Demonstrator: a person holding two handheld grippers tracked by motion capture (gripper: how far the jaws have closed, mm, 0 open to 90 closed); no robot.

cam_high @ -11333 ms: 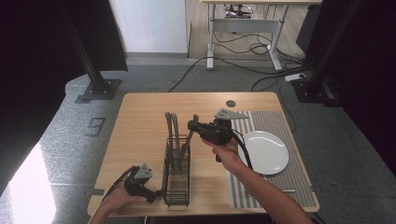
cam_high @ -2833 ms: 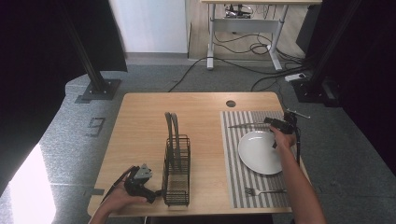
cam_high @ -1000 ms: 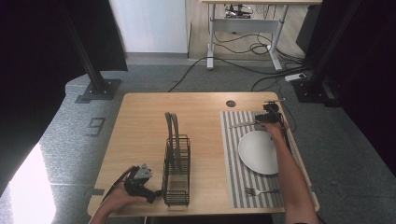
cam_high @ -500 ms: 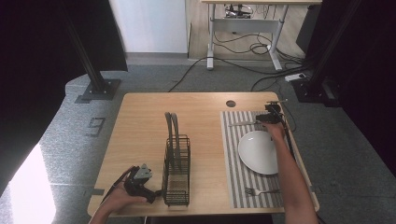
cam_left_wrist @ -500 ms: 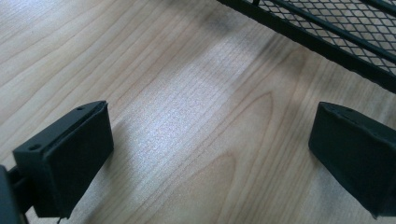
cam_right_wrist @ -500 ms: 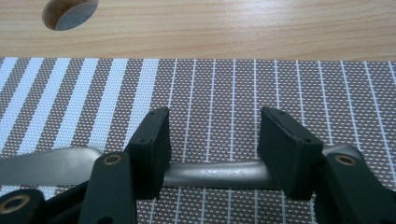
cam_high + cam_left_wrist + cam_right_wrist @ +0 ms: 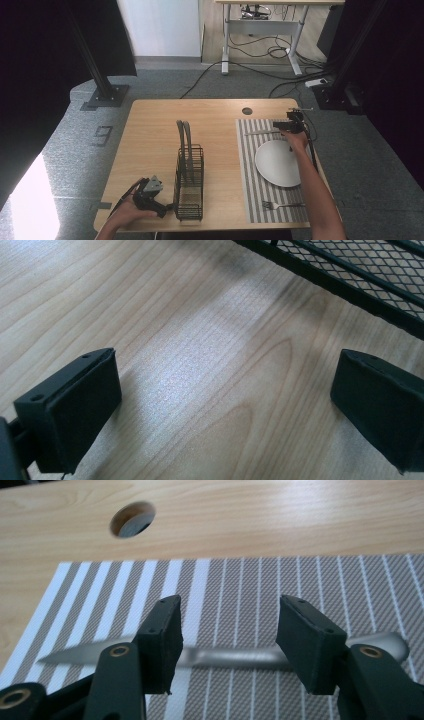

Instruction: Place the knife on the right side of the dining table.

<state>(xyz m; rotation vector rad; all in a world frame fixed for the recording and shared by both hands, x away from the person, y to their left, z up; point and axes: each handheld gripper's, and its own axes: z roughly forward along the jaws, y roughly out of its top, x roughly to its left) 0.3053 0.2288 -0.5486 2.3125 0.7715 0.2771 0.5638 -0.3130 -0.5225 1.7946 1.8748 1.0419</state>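
Right hand-held gripper [image 7: 227, 642]: jaws parted, holding nothing, straddling the knife [image 7: 220, 656] lying on the striped mat [image 7: 240, 587], lower frame.
Left hand-held gripper [image 7: 225, 410]: wide open, empty, on the counter [image 7: 150, 135] beside the rack [image 7: 189, 175].
Risk: pulling away carelessly could nudge the knife, possibly toward the plate [image 7: 277, 162].

Only one mark is showing as readable: a grey figure [image 7: 102, 135] resembling a "9" is lying on the grey floor [image 7: 75, 150] left of the table [image 7: 150, 130], while nothing on the tabletop is bearing lettering.
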